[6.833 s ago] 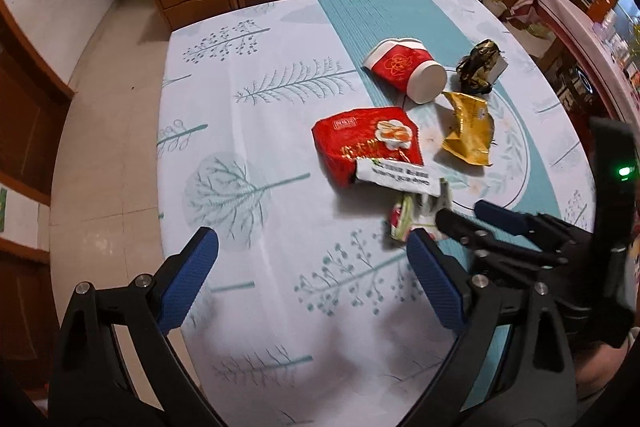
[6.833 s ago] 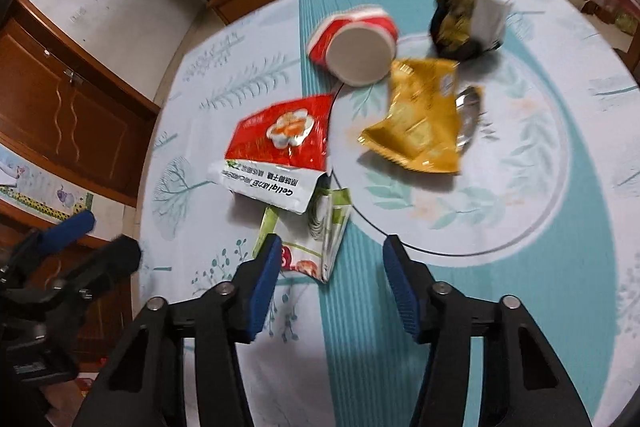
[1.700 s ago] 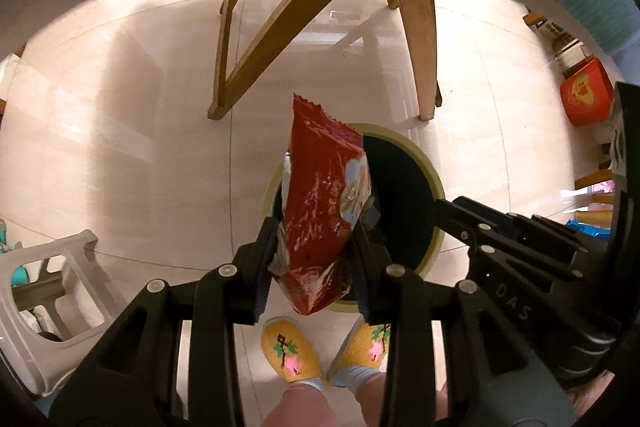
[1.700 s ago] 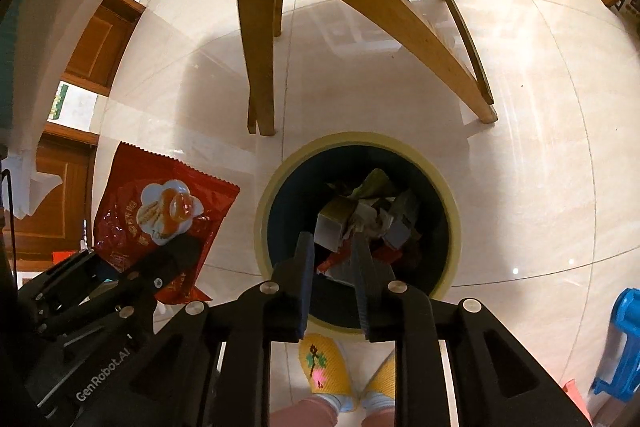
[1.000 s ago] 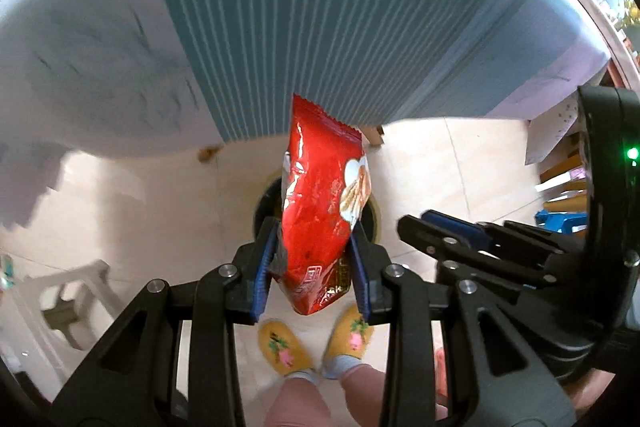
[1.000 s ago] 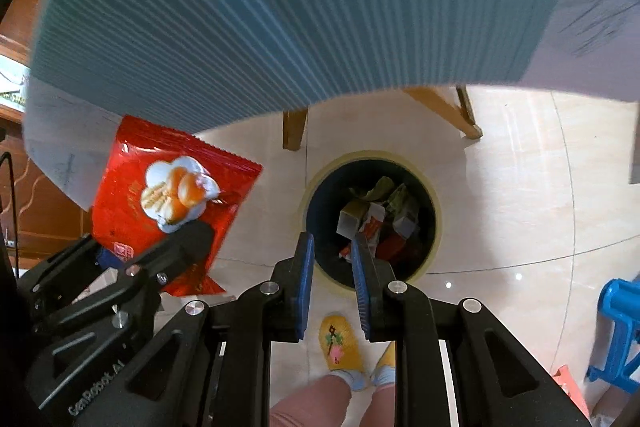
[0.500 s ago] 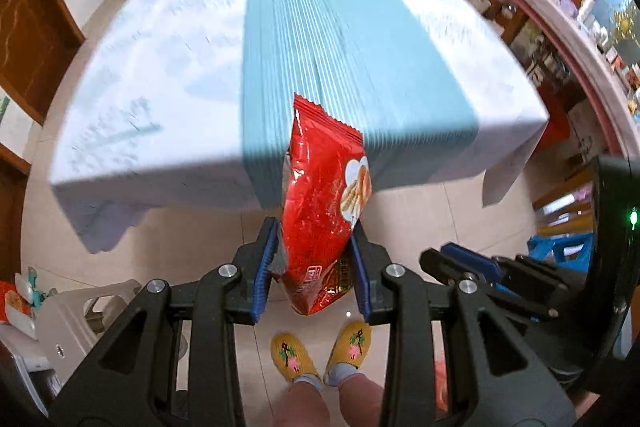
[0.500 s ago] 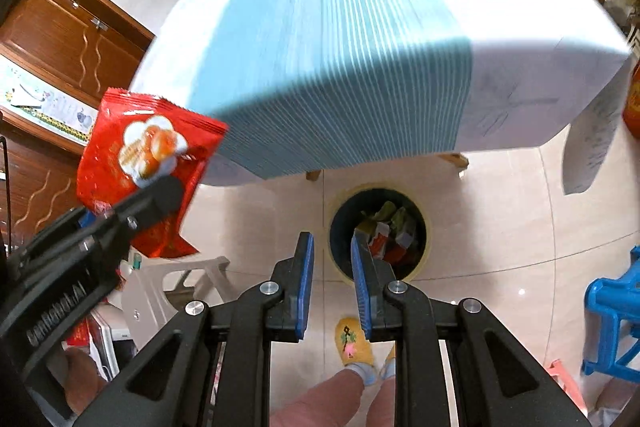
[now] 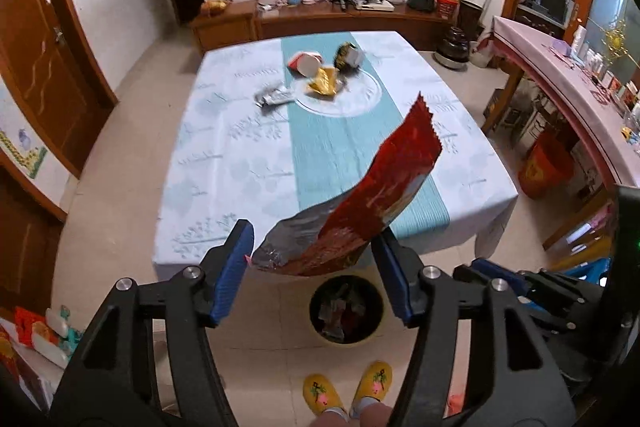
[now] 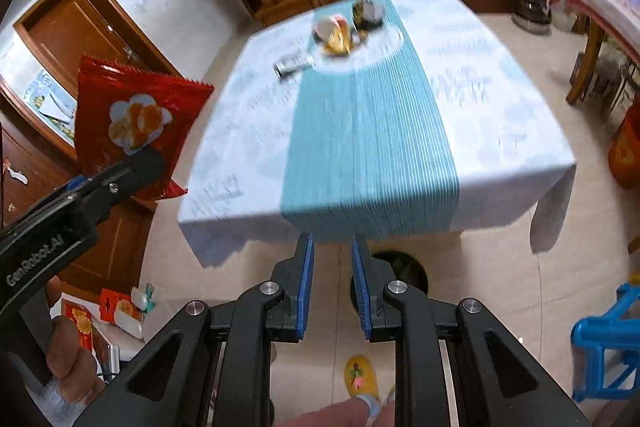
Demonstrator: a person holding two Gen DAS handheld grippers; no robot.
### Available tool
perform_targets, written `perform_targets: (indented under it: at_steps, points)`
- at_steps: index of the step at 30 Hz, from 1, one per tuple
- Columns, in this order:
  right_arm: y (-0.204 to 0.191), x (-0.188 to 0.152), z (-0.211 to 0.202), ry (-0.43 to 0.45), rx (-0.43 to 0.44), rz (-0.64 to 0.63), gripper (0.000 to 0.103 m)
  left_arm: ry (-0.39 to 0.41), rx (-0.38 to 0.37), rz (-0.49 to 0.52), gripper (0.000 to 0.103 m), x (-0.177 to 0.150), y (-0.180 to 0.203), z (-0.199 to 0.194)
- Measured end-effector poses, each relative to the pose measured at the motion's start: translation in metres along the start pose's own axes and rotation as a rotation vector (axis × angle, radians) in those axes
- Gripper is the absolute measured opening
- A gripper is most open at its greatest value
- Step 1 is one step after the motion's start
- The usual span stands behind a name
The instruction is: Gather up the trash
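Left wrist view: the left gripper (image 9: 316, 267) is showing its blue-padded jaws spread wide apart, and the crinkled red foil snack bag (image 9: 360, 211) is lying slantwise across the gap between them, silver inner side showing at its lower left corner, serrated top edge pointing to the upper right of the frame. Whether either pad is touching the bag cannot be told; it looks released, tipping loose rather than pinched. Its long axis is running from the lower left pad up toward the right, across the jaws rather than along them.

Directly below the bag, in the lower middle of the frame, the round dark trash bin with a pale yellow rim (image 9: 346, 341) is standing on the tiled floor, already holding wrappers, just ahead of the person's yellow slippers (image 9: 347, 387). That vertical line, bag above bin mouth, is what the coming drop depends on; the bag's lower end is sitting a little left of the bin's centre, so it may flutter toward the near-left rim.

Right wrist view: the right gripper (image 10: 332, 285) is holding nothing, its jaws nearly together with a narrow gap, the bin partly hidden behind its right finger. The bag appears at the left of that frame.

Farther off, on the table with the white and teal tablecloth (image 9: 240, 163), more trash is waiting near the far end: a red paper cup on its side (image 9: 305, 62), a yellow wrapper (image 9: 323, 83), a dark crumpled packet (image 9: 349, 55) and a silver-grey wrapper (image 9: 275, 95).
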State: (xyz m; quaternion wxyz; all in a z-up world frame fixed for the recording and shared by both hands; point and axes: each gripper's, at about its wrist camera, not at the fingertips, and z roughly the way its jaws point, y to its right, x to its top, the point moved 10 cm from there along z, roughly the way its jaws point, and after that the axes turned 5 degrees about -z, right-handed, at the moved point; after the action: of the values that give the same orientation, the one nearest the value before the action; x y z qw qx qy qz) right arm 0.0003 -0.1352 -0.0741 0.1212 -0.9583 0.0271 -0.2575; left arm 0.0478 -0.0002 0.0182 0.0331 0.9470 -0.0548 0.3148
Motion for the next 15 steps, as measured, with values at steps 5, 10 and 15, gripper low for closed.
perform_targets:
  at_steps: [5, 10, 15]
  points:
    - [-0.025, 0.028, -0.032, 0.084, -0.013, -0.030, 0.019, 0.168, 0.159, 0.010, 0.058, 0.034, -0.021, -0.048]
    - [-0.044, 0.052, -0.061, 0.160, -0.034, -0.063, 0.019, 0.201, 0.124, -0.031, 0.058, 0.057, -0.037, -0.068]
    - [-0.060, 0.073, -0.083, 0.214, -0.049, -0.088, 0.019, 0.188, 0.073, -0.060, 0.058, 0.066, -0.049, -0.069]
